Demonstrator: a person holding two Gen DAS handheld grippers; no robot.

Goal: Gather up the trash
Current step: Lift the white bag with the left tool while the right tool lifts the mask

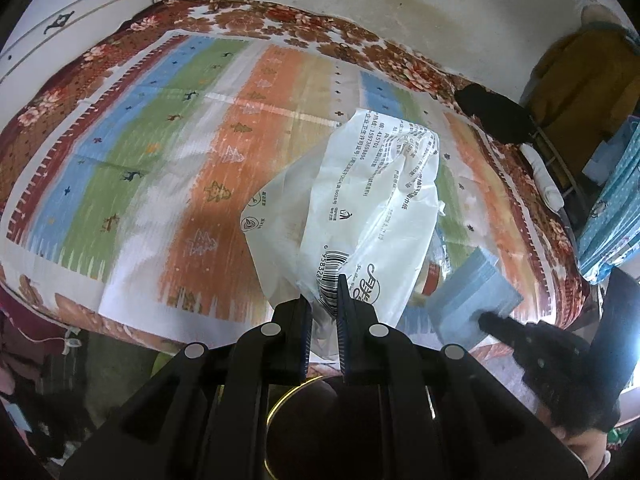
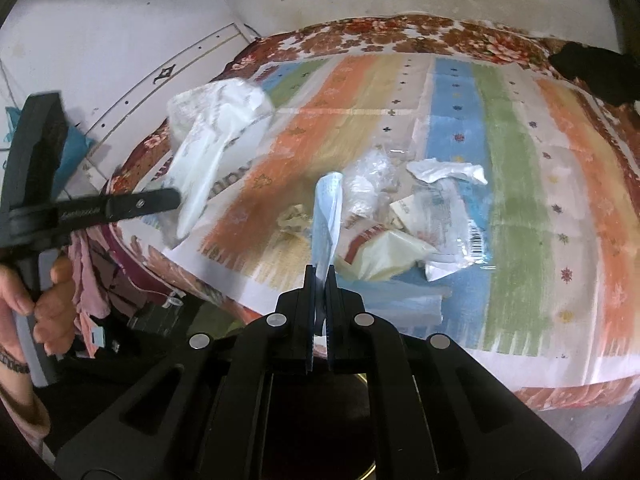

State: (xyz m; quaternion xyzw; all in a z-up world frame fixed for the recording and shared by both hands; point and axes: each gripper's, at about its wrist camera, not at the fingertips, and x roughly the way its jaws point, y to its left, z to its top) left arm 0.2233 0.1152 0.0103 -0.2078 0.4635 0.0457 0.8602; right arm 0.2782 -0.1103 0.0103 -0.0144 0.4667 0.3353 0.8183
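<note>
My left gripper (image 1: pixel 324 292) is shut on a white printed plastic bag (image 1: pixel 360 208) and holds it above the striped bedspread (image 1: pixel 160 152). The bag also shows in the right wrist view (image 2: pixel 212 128), with the left gripper (image 2: pixel 176 200) beside it. My right gripper (image 2: pixel 320 276) is shut on a light blue flat packet (image 2: pixel 326 216), held on edge; the packet also shows in the left wrist view (image 1: pixel 468 300), with the right gripper (image 1: pixel 486 320). A pile of trash (image 2: pixel 404 216) lies on the bed: clear plastic, torn white wrappers, a cream bag.
A dark round bin with a gold rim (image 1: pixel 288 404) sits below both grippers at the bed's front edge, also seen in the right wrist view (image 2: pixel 360 380). A black object (image 2: pixel 592 72) lies at the bed's far right. Clothes (image 2: pixel 96 272) hang at the left.
</note>
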